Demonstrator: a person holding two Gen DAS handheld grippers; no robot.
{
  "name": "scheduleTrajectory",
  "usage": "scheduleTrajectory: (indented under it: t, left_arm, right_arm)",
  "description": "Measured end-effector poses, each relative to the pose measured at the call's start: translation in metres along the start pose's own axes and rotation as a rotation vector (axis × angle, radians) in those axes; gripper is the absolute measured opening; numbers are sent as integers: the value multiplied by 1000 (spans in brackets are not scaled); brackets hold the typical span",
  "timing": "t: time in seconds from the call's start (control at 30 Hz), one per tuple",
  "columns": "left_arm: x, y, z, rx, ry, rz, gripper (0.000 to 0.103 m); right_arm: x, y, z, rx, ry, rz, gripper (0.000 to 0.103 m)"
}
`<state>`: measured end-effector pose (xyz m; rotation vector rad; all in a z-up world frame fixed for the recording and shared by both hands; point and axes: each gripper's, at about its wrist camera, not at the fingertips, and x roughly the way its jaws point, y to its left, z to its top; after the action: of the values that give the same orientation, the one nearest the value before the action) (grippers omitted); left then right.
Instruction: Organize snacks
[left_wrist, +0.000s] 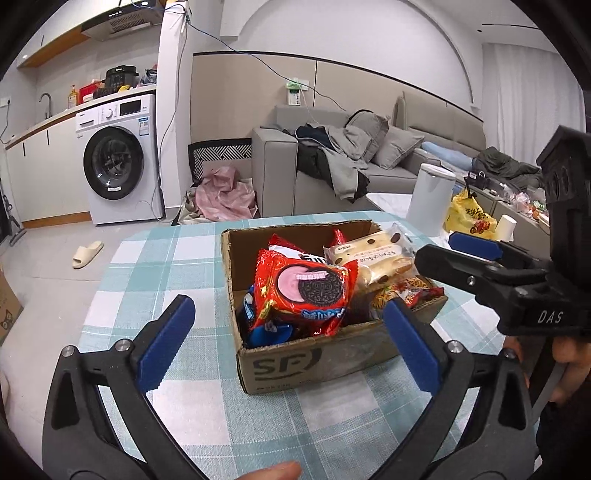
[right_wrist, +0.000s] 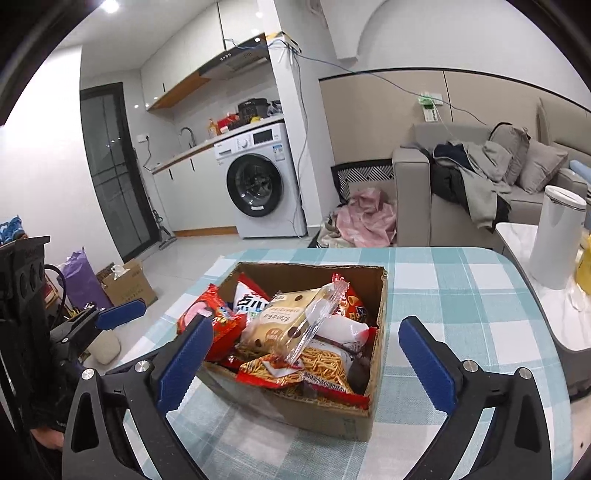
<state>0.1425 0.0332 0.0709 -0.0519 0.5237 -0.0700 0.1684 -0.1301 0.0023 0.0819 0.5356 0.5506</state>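
An open cardboard box (left_wrist: 295, 363) (right_wrist: 332, 417) stands on a teal checked tablecloth (left_wrist: 166, 266) and holds several snack packets. A red Oreo packet (left_wrist: 306, 291) leans at its near left, over a blue packet (left_wrist: 258, 325). A cream bread pack (left_wrist: 373, 258) (right_wrist: 284, 325) lies across the middle, above a red pack of noodle sticks (right_wrist: 325, 365). My left gripper (left_wrist: 288, 310) is open in front of the box, with its pads clear of it. My right gripper (right_wrist: 306, 325) is open too, level with the box's near corner, and grips nothing.
A white canister (left_wrist: 430, 199) (right_wrist: 557, 236), a yellow bag (left_wrist: 469, 216) and a paper cup (left_wrist: 506, 225) stand on a side table to the right. A grey sofa (left_wrist: 280, 166) and a washing machine (left_wrist: 118, 162) lie beyond the table's far edge.
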Motion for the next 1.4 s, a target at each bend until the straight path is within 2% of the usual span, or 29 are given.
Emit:
scheduleTrajectory:
  t: [0.17,0.53,1.07,1.4]
  left_arm:
    - [-19,-2,-8,-4,-35,-11,102]
    - [-42,-7,-37,15,-90,28,102]
    - [-46,11,-76,-18,-123,99,102]
    - [-41,14,-87,-21,-129,105,102]
  right_arm:
    - [-9,5,-11,-28,-13,22,103]
    - [-23,14,-48,-72,-71,21,103]
    - [-38,7,-79,-108,-130,-5,103]
    - [-40,3,-87,-97,-166,-17,103]
